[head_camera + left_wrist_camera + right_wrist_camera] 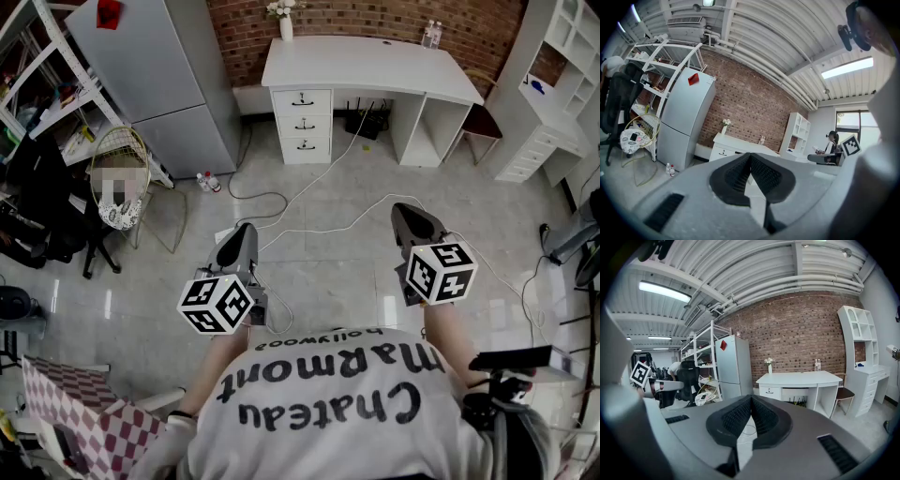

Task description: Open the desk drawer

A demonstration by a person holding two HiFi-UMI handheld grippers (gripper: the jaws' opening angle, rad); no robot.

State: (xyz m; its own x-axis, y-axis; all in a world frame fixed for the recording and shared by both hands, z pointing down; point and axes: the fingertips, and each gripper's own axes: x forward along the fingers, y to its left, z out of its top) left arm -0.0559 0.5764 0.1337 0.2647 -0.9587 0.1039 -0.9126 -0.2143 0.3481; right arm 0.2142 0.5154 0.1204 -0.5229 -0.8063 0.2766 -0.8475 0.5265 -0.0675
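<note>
A white desk (366, 66) stands against the brick wall at the far side of the room, with a stack of three drawers (303, 125) at its left end, all pushed in. It also shows in the left gripper view (736, 146) and the right gripper view (797, 380). My left gripper (246, 234) and right gripper (405, 214) hover over the floor well short of the desk, both shut with nothing between their jaws. In their own views the left gripper (750, 157) and right gripper (751, 399) have tips touching.
A grey fridge (155, 75) stands left of the desk, a white shelf unit (553, 94) to its right. White cables (328, 202) trail across the tiled floor. A wire basket chair (122, 173) and a black office chair (37, 206) stand at left. A vase (285, 21) and bottles (431, 36) sit on the desk.
</note>
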